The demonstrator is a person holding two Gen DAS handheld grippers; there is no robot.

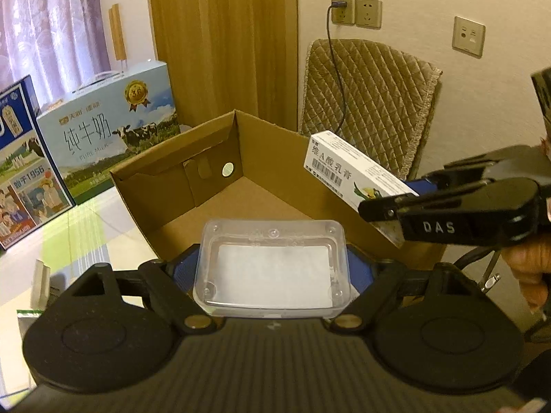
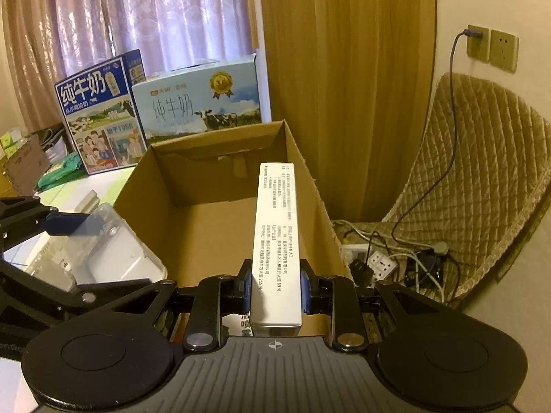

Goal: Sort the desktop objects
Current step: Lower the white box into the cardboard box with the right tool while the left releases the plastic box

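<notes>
Right now each pair of tongs carries something over the open cardboard box (image 1: 261,186). The left tongs (image 1: 272,268) pinch a clear plastic case (image 1: 272,265) with rounded corners and a white card showing through its lid; the blue pads press on its two short ends, and it sits level at the near rim of the box. The right tongs (image 2: 273,285) grip a long, slim white carton (image 2: 275,241) printed with small black text, a barcode at one end and a green-and-yellow picture on its side. They hold it by its near end, so most of its length juts forward over the box's right-hand wall. From the left camera that carton (image 1: 354,168) slants up and away from the black fingers (image 1: 378,208), whose arm is marked DAS. A hand (image 1: 530,268) shows behind them at the frame's edge. Two milk cartons (image 1: 113,127) stand on the surface (image 1: 79,227) beyond the box.
</notes>
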